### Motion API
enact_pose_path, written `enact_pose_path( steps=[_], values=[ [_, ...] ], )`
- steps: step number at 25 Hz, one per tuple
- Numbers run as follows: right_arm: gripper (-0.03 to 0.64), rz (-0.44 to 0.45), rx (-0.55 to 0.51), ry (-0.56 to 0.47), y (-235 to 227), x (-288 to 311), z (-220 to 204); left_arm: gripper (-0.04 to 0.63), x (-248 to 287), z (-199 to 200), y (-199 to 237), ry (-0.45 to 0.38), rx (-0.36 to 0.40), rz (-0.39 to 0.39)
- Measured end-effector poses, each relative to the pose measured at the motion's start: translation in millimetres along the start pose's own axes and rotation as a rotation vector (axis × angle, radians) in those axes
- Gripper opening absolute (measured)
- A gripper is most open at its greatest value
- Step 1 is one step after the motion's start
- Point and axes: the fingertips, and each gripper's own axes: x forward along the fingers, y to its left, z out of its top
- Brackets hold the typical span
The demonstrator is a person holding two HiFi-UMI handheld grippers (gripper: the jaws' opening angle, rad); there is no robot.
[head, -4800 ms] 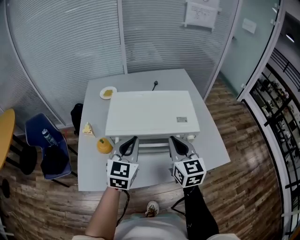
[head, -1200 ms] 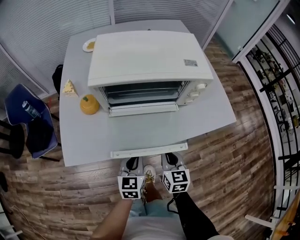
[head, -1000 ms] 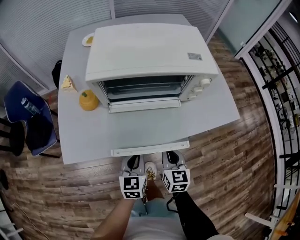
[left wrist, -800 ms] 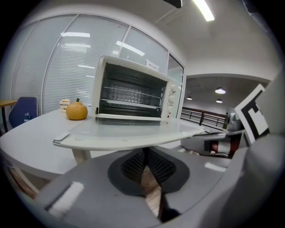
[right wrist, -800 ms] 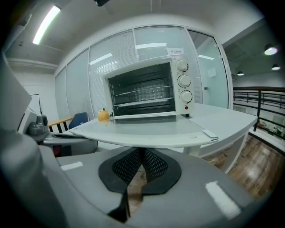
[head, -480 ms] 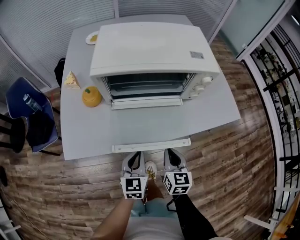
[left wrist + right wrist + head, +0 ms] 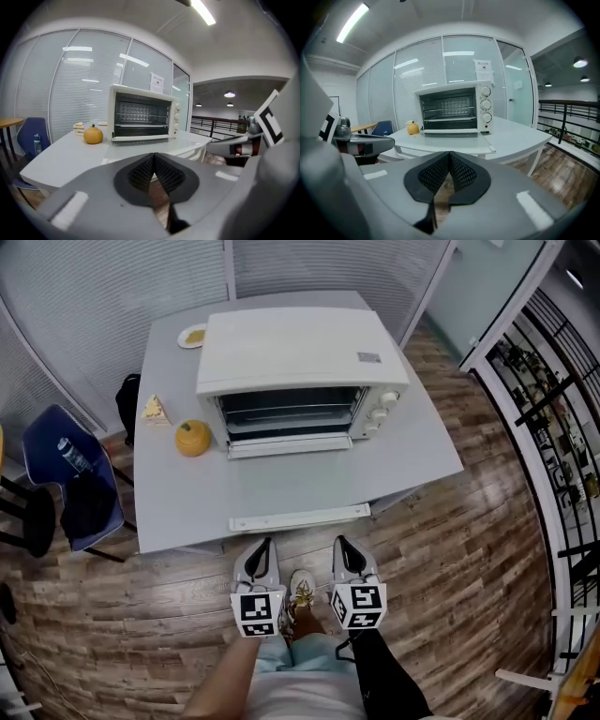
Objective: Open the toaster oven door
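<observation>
Left gripper (image 7: 264,545) and right gripper (image 7: 339,542) closed, empty; toaster oven (image 7: 300,343) label (image 7: 368,357) illegible.

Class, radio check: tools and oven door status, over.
Left tool, right tool: shut, empty, short of table. Toaster oven door down flat, open. Orange beside it, not obstructing.

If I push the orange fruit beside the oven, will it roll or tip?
The orange fruit looks round and smooth, so it would probably roll rather than slide. It sits stem up and looks slightly squat, so a gentle nudge may only rock it.
</observation>
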Motion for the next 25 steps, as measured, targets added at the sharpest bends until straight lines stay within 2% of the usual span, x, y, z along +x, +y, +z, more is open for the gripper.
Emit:
enact_pose_path(
  steps=[4, 9, 15, 21, 25],
  values=[
    [0.000, 0.004, -0.018, -0.049, 0.3, -28.6, 33.1, 0.057, -19.2, 29.0, 5.9, -0.036, 0.033, 0.024],
    [0.001, 0.047, -0.071, -0.154, 0.4, -59.6, 93.5, 0.057, -42.7, 95.7, 0.6, -0.144, 0.091, 0.022],
    [0.002, 0.071, -0.128, -0.278, -8.3, -99.4, 161.8, 0.057, -71.2, 162.0, -16.1, -0.199, 0.120, 0.016],
    [0.002, 0.112, -0.151, -0.290, -21.6, -144.3, 190.7, 0.057, -113.4, 200.9, -47.7, -0.205, 0.100, -0.005],
    [0.002, 0.133, -0.147, -0.315, -32.2, -174.7, 207.4, 0.057, -140.3, 223.7, -66.9, -0.227, 0.116, 0.007]
  ],
)
